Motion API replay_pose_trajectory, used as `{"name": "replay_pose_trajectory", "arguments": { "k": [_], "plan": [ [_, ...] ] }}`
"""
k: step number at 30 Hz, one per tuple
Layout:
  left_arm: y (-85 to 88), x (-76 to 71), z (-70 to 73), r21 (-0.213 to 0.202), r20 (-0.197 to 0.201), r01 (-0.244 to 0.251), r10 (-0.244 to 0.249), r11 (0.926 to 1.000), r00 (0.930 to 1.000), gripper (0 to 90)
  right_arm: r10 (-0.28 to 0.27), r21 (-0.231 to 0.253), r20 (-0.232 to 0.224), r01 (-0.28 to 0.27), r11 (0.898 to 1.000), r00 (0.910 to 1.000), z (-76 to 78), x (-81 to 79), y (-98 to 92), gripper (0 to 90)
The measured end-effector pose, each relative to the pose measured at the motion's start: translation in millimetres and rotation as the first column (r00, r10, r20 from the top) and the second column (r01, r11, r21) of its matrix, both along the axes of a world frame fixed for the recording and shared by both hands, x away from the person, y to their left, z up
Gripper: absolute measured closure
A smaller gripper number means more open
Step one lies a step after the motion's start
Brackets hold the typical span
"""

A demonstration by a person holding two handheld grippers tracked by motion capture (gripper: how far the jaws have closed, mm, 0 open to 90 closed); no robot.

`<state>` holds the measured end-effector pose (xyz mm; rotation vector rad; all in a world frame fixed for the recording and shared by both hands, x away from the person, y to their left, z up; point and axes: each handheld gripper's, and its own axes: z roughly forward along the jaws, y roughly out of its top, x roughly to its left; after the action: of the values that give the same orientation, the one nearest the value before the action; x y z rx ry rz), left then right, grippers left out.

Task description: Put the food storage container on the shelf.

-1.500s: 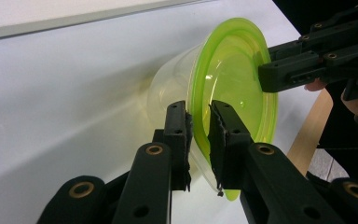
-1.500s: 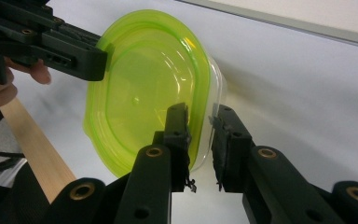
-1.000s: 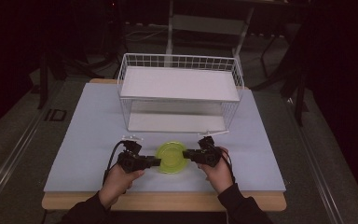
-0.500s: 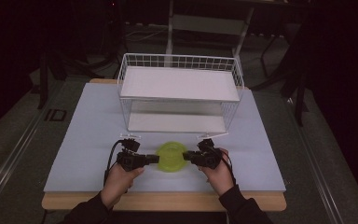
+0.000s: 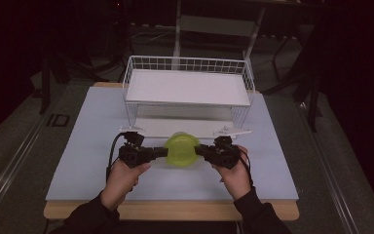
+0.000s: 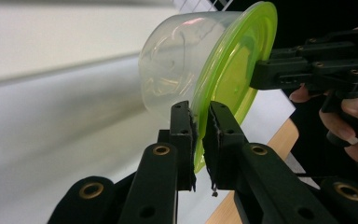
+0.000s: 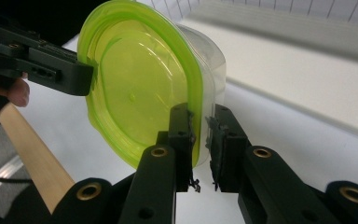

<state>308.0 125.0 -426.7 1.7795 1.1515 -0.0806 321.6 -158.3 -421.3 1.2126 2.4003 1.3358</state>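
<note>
A clear plastic container (image 5: 181, 150) with a lime-green lid (image 7: 140, 100) sits at the lower middle of the high view, tipped on its side so the lid faces the person and the clear tub points away toward the rack. It is held off the counter (image 5: 78, 161) between the two tools, each gripping the lid's protruding rim at opposite edges; that two-sided hold seems meant to keep the light container steady while it is turned or carried. In the left gripper view, the left tool (image 6: 200, 135) has its jaws pressed nearly together, pinching the green rim at the bottom centre of the frame, with the right tool showing at the upper right on the far rim. In the right gripper view, the right tool (image 7: 200, 135) likewise pinches the rim where lid meets tub, its jaws close with only the rim between them, while the left tool appears at the upper left. Just beyond the container, in the upper middle of the high view, stands a white wire rack (image 5: 187, 90) with a solid white shelf on top and an open space underneath; its front edge is near the tub. I judge the rack's front wires the main thing in the way if the container goes forward. The rest of the pale blue counter looks bare.
</note>
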Motion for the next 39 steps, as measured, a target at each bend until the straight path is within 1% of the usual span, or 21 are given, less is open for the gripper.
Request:
{"name": "replay_pose_trajectory", "arguments": {
  "k": [3,8,11,13,15,19,21,22,25,29,32,33,34,36,39],
  "plan": [
    [-0.3,0.8,12.0,0.001,0.012,0.003,-0.003,1.0000,0.9999,82.7,-0.003,0.011,0.011,0.003,1.000,0.9999,9.7,0.0,-1.2,79.9],
    [-0.8,2.7,38.9,-0.005,0.053,0.009,-0.009,0.9999,0.9986,82.9,-0.014,0.046,0.038,0.012,0.999,0.9992,30.2,0.4,-4.2,79.8],
    [-0.1,4.2,51.6,-0.012,0.077,0.012,-0.011,0.9999,0.9969,83.0,-0.021,0.059,0.055,0.018,0.998,0.9983,43.9,0.3,-5.1,79.9],
    [0.1,5.3,59.1,-0.025,0.088,0.008,-0.006,0.9997,0.9961,83.0,-0.024,0.059,0.070,0.020,0.998,0.9972,53.6,0.5,-5.1,79.9],
    [0.1,7.4,66.0,-0.029,0.098,0.008,-0.005,0.9995,0.9952,83.0,-0.029,0.062,0.080,0.024,0.998,0.9963,62.4,1.8,-5.1,79.8],
    [-0.5,11.2,80.3,-0.037,0.117,0.004,0.000,0.9993,0.9932,83.2,-0.044,0.074,0.082,0.038,0.996,0.9956,74.4,6.3,-5.5,79.7],
    [0.3,13.6,86.4,-0.048,0.126,0.004,0.002,0.9988,0.9920,83.3,-0.048,0.091,0.073,0.041,0.995,0.9962,79.4,9.7,-6.3,79.7],
    [0.3,14.7,89.4,-0.046,0.133,0.002,0.004,0.9989,0.9911,83.4,-0.051,0.101,0.068,0.044,0.994,0.9964,81.7,11.4,-6.5,79.7],
    [1.1,19.1,96.9,-0.061,0.147,-0.003,0.012,0.9981,0.9890,83.5,-0.062,0.109,0.072,0.054,0.993,0.9955,88.6,15.6,-5.6,79.7],
    [2.6,24.4,106.9,-0.068,0.162,-0.006,0.017,0.9977,0.9867,83.6,-0.065,0.116,0.078,0.056,0.992,0.9949,99.0,21.7,-4.7,79.6],
    [3.4,27.3,113.5,-0.073,0.173,-0.012,0.025,0.9972,0.9847,83.6,-0.067,0.127,0.067,0.059,0.990,0.9955,104.4,25.5,-3.8,79.6],
    [3.4,27.3,113.5,-0.073,0.173,-0.012,0.025,0.9972,0.9847,83.7,-0.069,0.126,0.072,0.060,0.990,0.9950,108.0,27.4,-3.0,79.5],
    [4.7,32.5,120.6,-0.081,0.180,-0.023,0.038,0.9965,0.9829,83.7,-0.075,0.122,0.083,0.064,0.990,0.9937,114.1,30.7,-0.9,79.4],
    [6.0,36.1,124.1,-0.086,0.182,-0.027,0.042,0.9960,0.9824,83.7,-0.077,0.112,0.093,0.067,0.991,0.9927,120.4,34.6,1.4,79.4],
    [7.3,43.4,130.5,-0.083,0.185,-0.037,0.052,0.9959,0.9814,83.7,-0.085,0.104,0.095,0.075,0.992,0.9918,128.1,40.4,4.2,79.5]
  ]
}}
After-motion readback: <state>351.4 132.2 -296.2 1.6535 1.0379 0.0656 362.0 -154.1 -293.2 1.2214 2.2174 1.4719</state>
